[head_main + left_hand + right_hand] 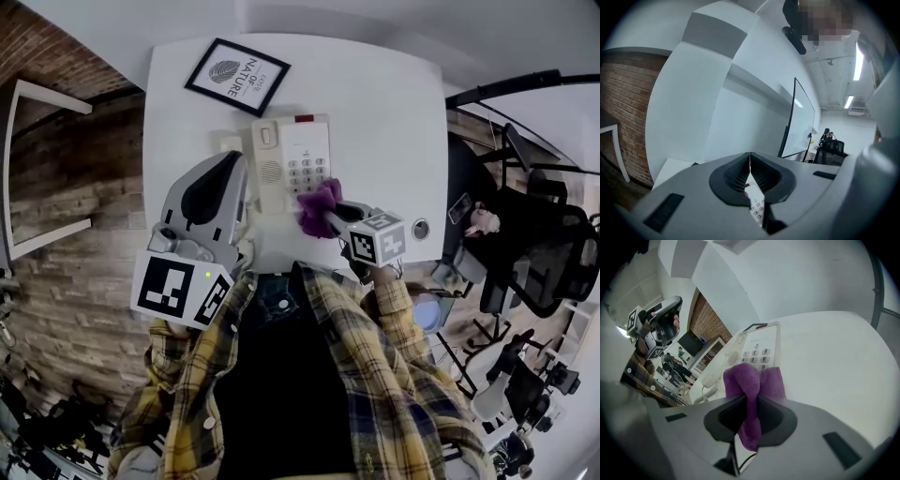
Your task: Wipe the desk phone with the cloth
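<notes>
Right gripper (749, 405): jaws pinched tight on bunched purple cloth (752, 383), fold bulging past tips.
Cloth over near corner of cream push-button desk phone (291, 167), at 5 o'clock of keypad; contact not clear.
Left gripper (750, 161): jaws pressed together, nothing between, raised at 8 o'clock of phone.
Handset seated along phone's 9 o'clock side.
Bare white tabletop (394, 122) at 3 o'clock.
Black-framed print (236, 77) at 11 o'clock, apart.
</notes>
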Tool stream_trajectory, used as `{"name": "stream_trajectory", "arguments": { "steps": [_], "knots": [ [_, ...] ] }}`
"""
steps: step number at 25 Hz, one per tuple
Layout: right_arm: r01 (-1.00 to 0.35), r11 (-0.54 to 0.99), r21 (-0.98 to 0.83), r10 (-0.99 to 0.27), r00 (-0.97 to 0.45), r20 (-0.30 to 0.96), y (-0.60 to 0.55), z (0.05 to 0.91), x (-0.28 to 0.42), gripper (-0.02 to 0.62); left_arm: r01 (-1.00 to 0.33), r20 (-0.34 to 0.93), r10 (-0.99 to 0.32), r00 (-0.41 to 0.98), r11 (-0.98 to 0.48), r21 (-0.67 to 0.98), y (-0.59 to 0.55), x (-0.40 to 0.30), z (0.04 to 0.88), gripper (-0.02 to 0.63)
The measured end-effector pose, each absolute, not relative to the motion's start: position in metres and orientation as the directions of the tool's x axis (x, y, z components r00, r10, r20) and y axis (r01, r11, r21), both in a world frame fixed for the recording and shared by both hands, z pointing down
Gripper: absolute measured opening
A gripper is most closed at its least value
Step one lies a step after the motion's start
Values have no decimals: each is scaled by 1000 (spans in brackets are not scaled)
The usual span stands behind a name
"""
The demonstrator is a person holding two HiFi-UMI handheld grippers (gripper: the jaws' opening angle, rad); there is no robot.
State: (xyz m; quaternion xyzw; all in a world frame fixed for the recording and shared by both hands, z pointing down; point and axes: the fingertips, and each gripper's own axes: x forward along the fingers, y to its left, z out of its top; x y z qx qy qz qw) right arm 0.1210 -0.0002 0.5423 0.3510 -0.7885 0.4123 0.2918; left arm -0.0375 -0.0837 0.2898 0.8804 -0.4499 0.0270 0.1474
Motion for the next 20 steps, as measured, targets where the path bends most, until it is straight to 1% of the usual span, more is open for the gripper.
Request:
{"name": "stream_trajectory", "arguments": {
  "steps": [6, 11, 15, 20],
  "knots": [
    [-777, 424, -466, -370, -618, 694, -14, 513, 113, 63, -800, 165, -788, 593, -553, 233, -83, -37, 283, 15],
    [-758, 499, -419, -453, -641, 620, -41, 463, 105, 63, -792, 144, -786, 602, -563, 237, -80, -33, 275, 15],
    [-742, 576, -344, -531, -659, 533, -68, 410, 97, 63, -789, 138, -785, 604, -565, 242, -78, -29, 274, 15],
    [-726, 634, -265, -621, -683, 386, -86, 343, 79, 63, -782, 129, -783, 608, -563, 267, -78, -27, 273, 15]
  ]
}}
